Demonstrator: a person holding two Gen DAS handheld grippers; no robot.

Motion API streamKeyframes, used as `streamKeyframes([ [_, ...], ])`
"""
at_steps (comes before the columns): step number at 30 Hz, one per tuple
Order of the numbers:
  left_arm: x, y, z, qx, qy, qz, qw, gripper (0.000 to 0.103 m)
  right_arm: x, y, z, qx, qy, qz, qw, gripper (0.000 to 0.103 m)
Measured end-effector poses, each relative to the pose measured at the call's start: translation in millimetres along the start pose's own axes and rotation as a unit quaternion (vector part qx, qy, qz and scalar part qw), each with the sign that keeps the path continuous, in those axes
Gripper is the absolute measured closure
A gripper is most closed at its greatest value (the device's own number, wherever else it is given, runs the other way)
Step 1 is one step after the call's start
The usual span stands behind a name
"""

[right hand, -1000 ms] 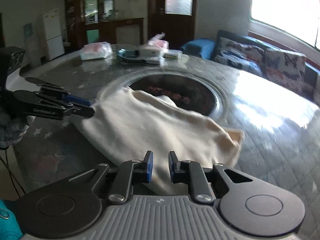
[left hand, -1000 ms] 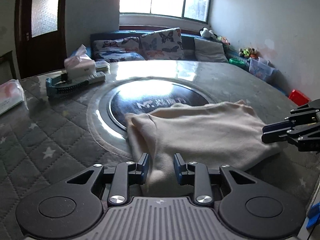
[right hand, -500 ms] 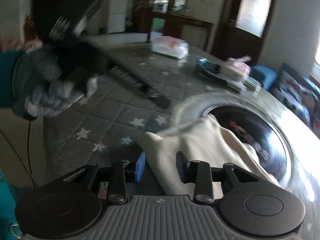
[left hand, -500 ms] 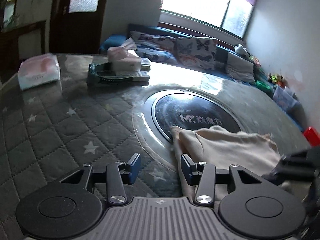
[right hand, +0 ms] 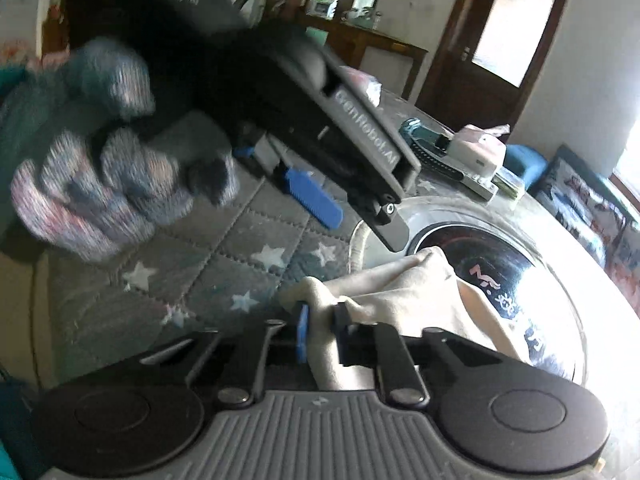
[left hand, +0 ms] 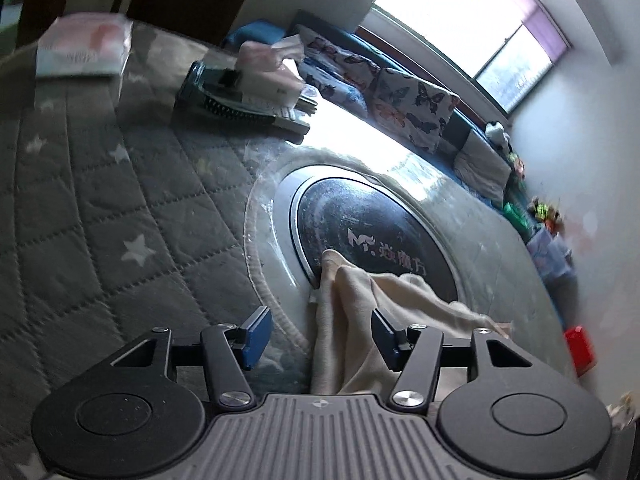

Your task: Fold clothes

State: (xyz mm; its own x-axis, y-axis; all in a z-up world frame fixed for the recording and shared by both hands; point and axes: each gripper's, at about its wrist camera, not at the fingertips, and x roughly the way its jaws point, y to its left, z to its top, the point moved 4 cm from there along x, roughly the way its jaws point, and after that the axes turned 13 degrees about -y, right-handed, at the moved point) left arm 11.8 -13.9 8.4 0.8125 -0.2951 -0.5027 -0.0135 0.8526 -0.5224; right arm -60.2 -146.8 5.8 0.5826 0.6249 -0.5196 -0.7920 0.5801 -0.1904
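Held the cream garment in the right gripper, blue pads pinched on a bunched fold of its near corner, that corner lifted off the quilted table cover. Kept the left gripper spread wide, fingers straddling a hanging fold of the same cloth without pressing it. Lay with its far edge draped over the rim of the round dark inset at the table's centre, the rest rising toward the near edge. Risked, by judgement, a slip: only a small wad sat between the right pads, so a quick pull could drag the cloth free and drop it in a heap. Risked also a crooked fold, since only one corner was gripped and the slack side could trail, twist or catch on the raised rim of the inset. Crowded the work as well: the left tool, seen from the right wrist, hung close above the cloth with the gloved hand near, so closing in could knock the two grippers together. Left the tissue box and brush toward the far left edge, well apart from the cloth.
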Motion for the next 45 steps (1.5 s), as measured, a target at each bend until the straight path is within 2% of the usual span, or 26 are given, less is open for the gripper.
streamKeyframes([
  [4,6.7,0.3,0.5,-0.04,0.002,-0.008,0.9992,0.042,-13.0,-18.7,5.9,0.061,-0.024,0.008,0.998,0.096],
  [9,12.4,-5.3,0.1,-0.082,0.002,-0.025,0.9963,0.035,-31.0,-40.2,13.6,0.108,-0.054,0.008,0.993,0.097],
  [19,22.1,-8.5,-9.6,-0.133,0.014,-0.024,0.9907,0.031,-44.0,-48.3,12.9,0.125,-0.072,0.014,0.989,0.098],
  [22,29.1,-8.3,-11.4,-0.148,0.029,-0.029,0.9882,0.031,-46.6,-49.5,12.3,0.128,-0.076,0.017,0.989,0.098],
  [28,34.3,-11.3,-14.5,-0.146,0.038,-0.043,0.9877,0.034,-49.1,-49.2,10.0,0.133,-0.079,0.025,0.988,0.098],
  [30,36.6,-12.2,-17.3,-0.147,0.049,-0.047,0.9868,0.051,-47.2,-46.3,7.9,0.132,-0.075,0.031,0.988,0.098],
  [31,38.8,-11.9,-19.6,-0.152,0.058,-0.05,0.9855,0.055,-46.2,-44.7,6.9,0.131,-0.074,0.033,0.988,0.098],
  [33,40.9,-10.0,-22.7,-0.152,0.062,-0.048,0.9852,0.074,-44.3,-41.6,5.3,0.129,-0.072,0.038,0.988,0.098],
  [36,42.0,-7.4,-25.2,-0.151,0.063,-0.044,0.9855,0.084,-45.2,-41.7,2.1,0.13,-0.066,0.034,0.989,0.098],
  [40,40.7,-8.5,-25.4,-0.14,0.059,-0.044,0.9875,0.086,-60.3,-56.4,-2.8,0.161,-0.074,0.02,0.984,0.095],
  [45,39.6,-12.5,-25.5,-0.123,0.055,-0.043,0.99,0.086,-86.2,-93.1,-24.2,0.191,-0.068,-0.06,0.977,0.091],
])
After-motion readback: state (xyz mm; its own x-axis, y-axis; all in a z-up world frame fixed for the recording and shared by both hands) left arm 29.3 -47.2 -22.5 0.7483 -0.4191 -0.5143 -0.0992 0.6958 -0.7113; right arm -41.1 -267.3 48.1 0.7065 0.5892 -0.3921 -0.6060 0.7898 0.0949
